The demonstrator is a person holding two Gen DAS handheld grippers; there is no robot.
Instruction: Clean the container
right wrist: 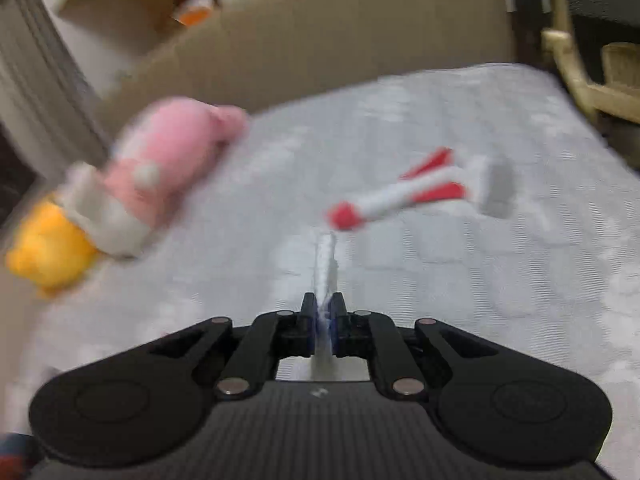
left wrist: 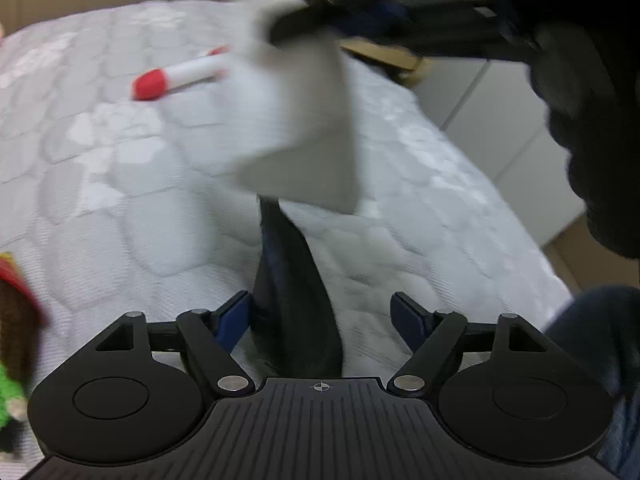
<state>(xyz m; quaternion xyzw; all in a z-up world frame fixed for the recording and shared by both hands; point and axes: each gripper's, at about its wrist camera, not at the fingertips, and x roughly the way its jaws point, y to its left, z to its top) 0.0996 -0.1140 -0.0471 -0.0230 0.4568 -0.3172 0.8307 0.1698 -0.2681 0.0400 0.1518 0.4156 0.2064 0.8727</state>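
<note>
Right gripper [right wrist: 323, 316] pinches a white cloth [left wrist: 288, 120] above the dark container [left wrist: 296, 312] between the left gripper's [left wrist: 324, 320] parted jaws

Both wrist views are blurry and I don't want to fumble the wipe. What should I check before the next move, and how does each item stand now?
1. Right gripper clamped on the white cloth: ok.
2. Left gripper gripping the dark object: not ok. The jaws stand open and a gap shows on one side of it.
3. Dark object is the container: cannot tell. It is blurred and seen edge-on.
4. Cloth touching the dark object: cannot tell. The cloth overlaps its upper end in the left wrist view.
5. Toy rocket out of the way: ok. It lies on the quilted cover beyond the cloth.
</note>
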